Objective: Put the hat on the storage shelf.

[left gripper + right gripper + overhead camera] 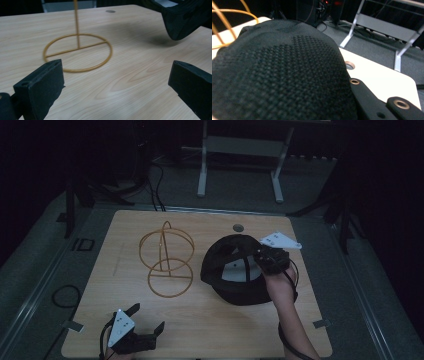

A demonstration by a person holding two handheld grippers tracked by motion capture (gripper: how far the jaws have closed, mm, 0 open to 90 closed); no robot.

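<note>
The right gripper (pixel 264 257) grasps the black cap (pixel 235 270), lifted off the wooden table (pixel 210 320). The left gripper (pixel 148 317) hovers spread wide, empty, near the gold wire stand (pixel 167 257).

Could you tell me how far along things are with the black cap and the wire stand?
Done: the right gripper appears to have closed on the black mesh baseball cap, which the left gripper view shows lifted, casting a shadow. In hand: the cap, beside the gold wire hat stand. Left: the stand's top ring is bare, so hanging it there probably remains. The left gripper waits open on the light wooden table.
</note>
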